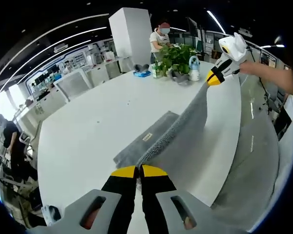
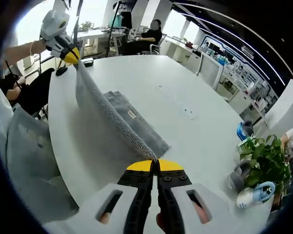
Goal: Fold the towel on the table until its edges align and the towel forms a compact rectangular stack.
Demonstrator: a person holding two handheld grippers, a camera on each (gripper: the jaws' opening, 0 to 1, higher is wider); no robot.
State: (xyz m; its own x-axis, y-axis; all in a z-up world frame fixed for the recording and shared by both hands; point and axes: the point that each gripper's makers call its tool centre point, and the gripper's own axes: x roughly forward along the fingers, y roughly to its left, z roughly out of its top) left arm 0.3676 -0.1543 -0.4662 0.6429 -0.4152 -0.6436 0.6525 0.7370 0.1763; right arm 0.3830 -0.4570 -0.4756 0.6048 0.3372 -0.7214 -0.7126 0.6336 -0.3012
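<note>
Table [image 1: 88, 126], white and wide, is carrying a grey towel [image 1: 185, 131] that is being lifted by two corners, one long edge stretching taut in the air between the two tools while the rest is trailing down onto the tabletop near its front edge. Part of the cloth is lying flat on the table, its small label [image 2: 132, 114] facing up. The left gripper [image 1: 138, 171] is pinching one corner, its yellow-tipped jaws closed tight on the cloth; the right gripper [image 2: 156, 165] is doing the same at the other corner. Judging by this, a fold is being carried over but not yet laid: edges are not yet meeting, and no compact stack is forming so far. Potted greenery [image 1: 175, 59] and a watering can [image 1: 194, 68] are standing near the table's far edge.
</note>
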